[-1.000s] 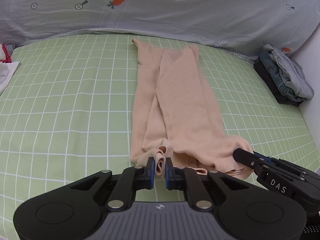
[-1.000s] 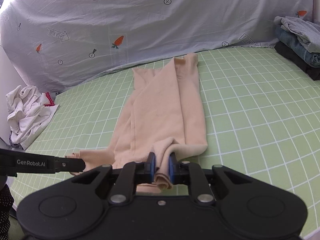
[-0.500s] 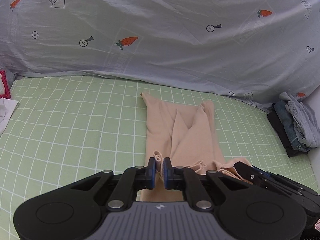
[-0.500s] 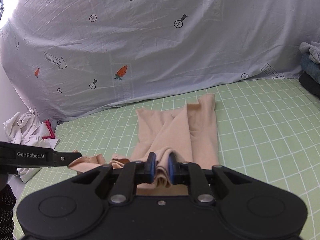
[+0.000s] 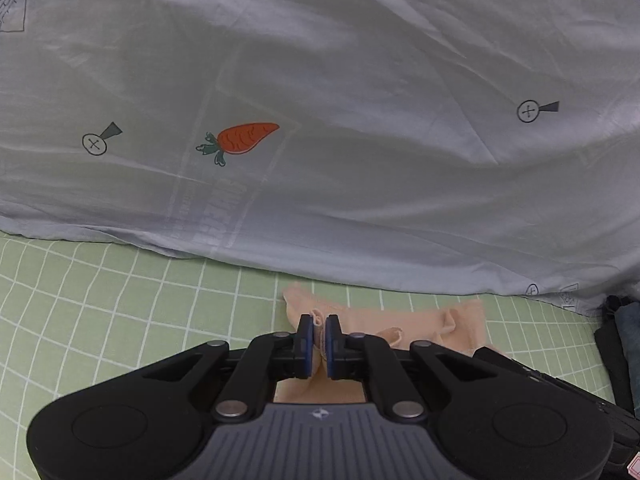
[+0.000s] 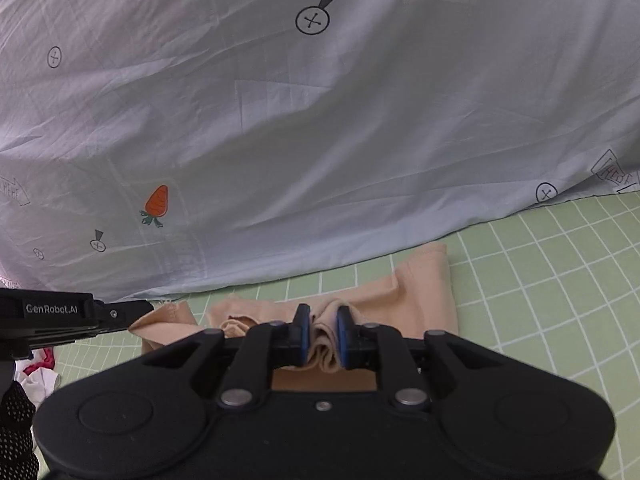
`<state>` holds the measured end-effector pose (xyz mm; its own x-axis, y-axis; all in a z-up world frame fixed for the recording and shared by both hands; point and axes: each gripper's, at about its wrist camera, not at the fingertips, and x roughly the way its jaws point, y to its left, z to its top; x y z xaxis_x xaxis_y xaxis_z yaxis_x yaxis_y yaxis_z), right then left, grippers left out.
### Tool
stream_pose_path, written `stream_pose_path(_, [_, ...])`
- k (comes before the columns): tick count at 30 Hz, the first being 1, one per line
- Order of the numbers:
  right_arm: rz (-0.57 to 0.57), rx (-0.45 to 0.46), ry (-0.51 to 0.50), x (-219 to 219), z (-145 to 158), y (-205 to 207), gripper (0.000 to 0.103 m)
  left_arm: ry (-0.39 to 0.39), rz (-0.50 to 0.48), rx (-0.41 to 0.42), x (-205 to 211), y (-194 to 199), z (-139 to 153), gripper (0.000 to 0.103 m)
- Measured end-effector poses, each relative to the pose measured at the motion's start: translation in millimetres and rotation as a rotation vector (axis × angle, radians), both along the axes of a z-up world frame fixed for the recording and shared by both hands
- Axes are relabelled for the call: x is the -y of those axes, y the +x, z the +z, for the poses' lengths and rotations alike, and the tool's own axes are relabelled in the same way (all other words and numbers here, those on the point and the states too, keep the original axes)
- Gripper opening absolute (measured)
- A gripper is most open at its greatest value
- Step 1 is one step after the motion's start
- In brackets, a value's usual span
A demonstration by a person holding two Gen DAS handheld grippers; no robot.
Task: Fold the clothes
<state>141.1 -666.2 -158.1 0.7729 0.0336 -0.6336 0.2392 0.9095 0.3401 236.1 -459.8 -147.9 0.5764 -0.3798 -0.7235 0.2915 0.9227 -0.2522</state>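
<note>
A beige garment (image 5: 420,320) lies on the green checked sheet (image 5: 120,300), its far end close under the pale blue duvet. My left gripper (image 5: 319,326) is shut on a bunched corner of the beige cloth. In the right wrist view the same garment (image 6: 424,292) shows as a short folded strip, and my right gripper (image 6: 322,320) is shut on a thick fold of it. The left gripper's arm (image 6: 72,314) reaches in from the left, its tip at the cloth's other corner. Most of the garment is hidden under the gripper bodies.
A pale blue duvet (image 5: 360,140) printed with carrots rises like a wall just beyond the garment. A dark stack of folded clothes (image 5: 624,344) sits at the right edge. White and pink crumpled clothes (image 6: 36,372) lie at the left.
Both grippers have carried the near edge of the garment forward to its far end near the duvet. The long visible strip of cloth has shrunk to a short one.
</note>
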Motion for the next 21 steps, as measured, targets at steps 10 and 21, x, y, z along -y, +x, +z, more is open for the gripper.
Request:
stream_pose_path(10, [-0.11,0.048,0.012,48,-13,15,0.049,-0.102,0.096,-0.053,-33,32,-21,0.046])
stream_pose_path(21, [0.056,-0.035,0.007,20,-36,-7,0.049,-0.124,0.034,-0.164,-42,-1,-57,0.06])
